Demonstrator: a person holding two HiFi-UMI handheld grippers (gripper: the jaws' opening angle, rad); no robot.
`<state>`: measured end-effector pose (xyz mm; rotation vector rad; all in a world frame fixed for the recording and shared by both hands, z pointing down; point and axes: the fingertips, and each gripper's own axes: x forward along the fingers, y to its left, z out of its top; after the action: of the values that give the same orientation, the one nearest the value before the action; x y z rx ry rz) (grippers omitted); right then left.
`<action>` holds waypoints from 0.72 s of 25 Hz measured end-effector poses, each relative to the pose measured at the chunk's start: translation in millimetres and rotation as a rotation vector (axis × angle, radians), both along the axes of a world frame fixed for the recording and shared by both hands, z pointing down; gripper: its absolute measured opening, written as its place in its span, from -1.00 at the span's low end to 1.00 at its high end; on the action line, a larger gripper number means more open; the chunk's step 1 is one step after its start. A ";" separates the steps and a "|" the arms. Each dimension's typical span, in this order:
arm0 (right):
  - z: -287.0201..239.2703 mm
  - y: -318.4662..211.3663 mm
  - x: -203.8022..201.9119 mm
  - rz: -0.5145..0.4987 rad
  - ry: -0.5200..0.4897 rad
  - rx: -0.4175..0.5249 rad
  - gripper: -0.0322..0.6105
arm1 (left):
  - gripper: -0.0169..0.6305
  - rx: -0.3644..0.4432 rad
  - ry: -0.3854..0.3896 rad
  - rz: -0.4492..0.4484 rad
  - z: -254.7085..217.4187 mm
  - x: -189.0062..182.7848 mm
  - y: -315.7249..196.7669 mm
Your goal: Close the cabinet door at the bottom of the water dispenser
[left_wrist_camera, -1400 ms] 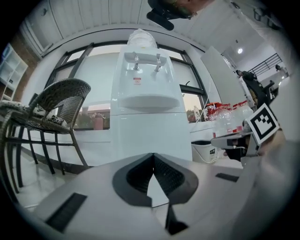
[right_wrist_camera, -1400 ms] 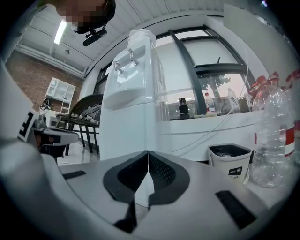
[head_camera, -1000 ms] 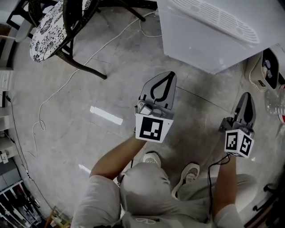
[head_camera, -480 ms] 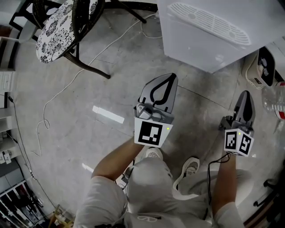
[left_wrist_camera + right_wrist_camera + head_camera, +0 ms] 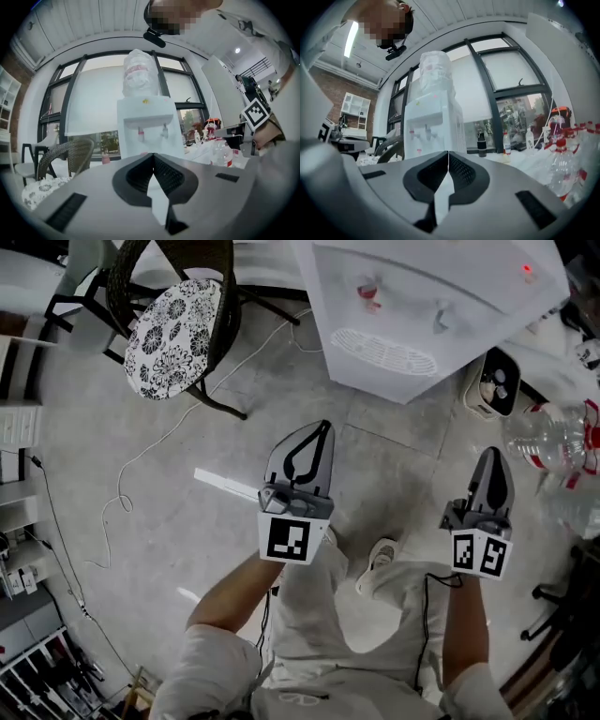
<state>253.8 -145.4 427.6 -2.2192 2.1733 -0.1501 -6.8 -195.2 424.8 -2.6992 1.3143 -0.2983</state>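
Left gripper [image 5: 322,427] and right gripper [image 5: 492,453] pressed together; only their views show dispenser bottle [image 5: 138,72].

Daylight is pouring through the windows [image 5: 93,101] behind the water dispenser [image 5: 146,123], bleaching the panes almost white, while a ceiling strip light [image 5: 350,36] is glowing up-left of the dispenser in the right gripper view. Both gripper views are bowing toward dark, rounded edges, with the jaws before the dispenser blurring out of focus. In the head view the floor [image 5: 403,474] below the dispenser is looking dull and evenly lit, carrying one pale glare streak.
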 end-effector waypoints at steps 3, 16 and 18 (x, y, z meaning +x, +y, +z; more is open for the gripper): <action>-95.5 7.2 3.8 -0.008 0.034 0.013 -0.84 | -0.92 0.015 0.016 0.004 -88.6 3.3 6.7; -416.3 81.1 -21.8 -0.164 -0.033 -0.052 -0.84 | -0.92 -0.003 0.169 -0.131 -415.9 -36.0 44.7; -447.6 95.8 -23.0 -0.153 -0.009 -0.015 -0.84 | -0.92 0.015 0.167 -0.120 -448.5 -38.9 52.8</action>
<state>230.8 -49.6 -19.9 -2.0537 2.3441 -0.1811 -45.7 -142.4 -23.7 -2.6878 1.5198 -0.0745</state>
